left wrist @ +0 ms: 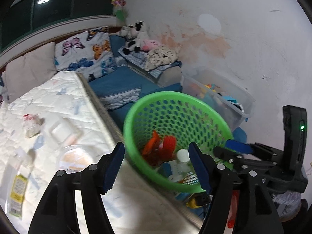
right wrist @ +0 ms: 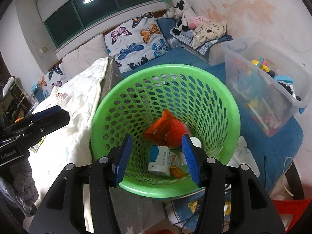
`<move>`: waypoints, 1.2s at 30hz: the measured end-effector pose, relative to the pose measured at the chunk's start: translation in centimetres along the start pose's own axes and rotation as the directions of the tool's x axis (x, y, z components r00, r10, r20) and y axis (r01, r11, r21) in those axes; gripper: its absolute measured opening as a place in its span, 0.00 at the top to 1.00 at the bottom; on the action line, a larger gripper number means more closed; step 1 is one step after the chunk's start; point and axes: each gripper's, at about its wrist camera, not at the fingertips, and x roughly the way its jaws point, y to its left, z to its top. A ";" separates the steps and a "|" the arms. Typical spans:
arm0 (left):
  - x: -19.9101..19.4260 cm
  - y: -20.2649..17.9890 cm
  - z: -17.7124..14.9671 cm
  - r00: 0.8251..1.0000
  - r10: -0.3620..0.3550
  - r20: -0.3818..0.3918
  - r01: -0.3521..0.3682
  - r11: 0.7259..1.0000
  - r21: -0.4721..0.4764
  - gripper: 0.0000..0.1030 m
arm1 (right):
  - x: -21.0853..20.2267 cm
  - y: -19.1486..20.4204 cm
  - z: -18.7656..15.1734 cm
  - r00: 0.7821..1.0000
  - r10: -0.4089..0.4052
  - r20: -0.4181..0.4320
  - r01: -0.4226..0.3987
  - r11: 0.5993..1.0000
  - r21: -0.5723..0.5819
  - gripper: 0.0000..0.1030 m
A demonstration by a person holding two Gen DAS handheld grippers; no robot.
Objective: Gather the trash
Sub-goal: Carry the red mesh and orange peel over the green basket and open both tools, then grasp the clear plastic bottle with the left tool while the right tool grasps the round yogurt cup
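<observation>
A: Left gripper (left wrist: pixel 156 165), black frame with blue ribbed pads, stands released, nothing between the jaws; right gripper (right wrist: pixel 157 157), same build, also released and empty, over the green perforated plastic basket (right wrist: pixel 224 105).

B: Trash location?

A: An orange wrapper (right wrist: pixel 165 128) and a white carton (right wrist: pixel 159 159) lie inside. A clear plastic cup (left wrist: pixel 75 157) and a crumpled wrapper (left wrist: pixel 31 125) lie on the white quilted mattress (left wrist: pixel 64 97).

B: Judgement: clear the rim, then approach the cup low.

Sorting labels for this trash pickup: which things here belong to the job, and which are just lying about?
Job: green basket, orange wrapper and white carton inside it, wrappers on the mattress.
Lying about: butterfly pillow, plush cow, toy bin.
</observation>
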 end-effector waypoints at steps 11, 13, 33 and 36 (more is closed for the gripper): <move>-4.3 8.0 -2.7 0.987 0.163 -0.003 -0.162 0.984 -0.078 0.36 | 0.3 4.0 0.6 0.998 0.061 -0.005 -0.061 0.997 -0.038 0.44; -4.9 9.9 -3.0 0.981 0.195 -0.007 -0.195 0.976 -0.092 0.36 | 0.6 5.0 0.7 0.997 0.072 -0.010 -0.073 0.996 -0.052 0.44; -6.1 21.8 -5.3 0.925 0.353 -0.140 -0.367 0.925 -0.098 0.28 | 5.7 16.2 0.8 0.977 0.176 -0.122 -0.199 0.957 -0.212 0.37; -5.6 22.2 -5.5 0.922 0.355 -0.156 -0.370 0.925 -0.087 0.27 | 6.4 17.4 0.8 0.971 0.193 -0.140 -0.221 0.949 -0.226 0.34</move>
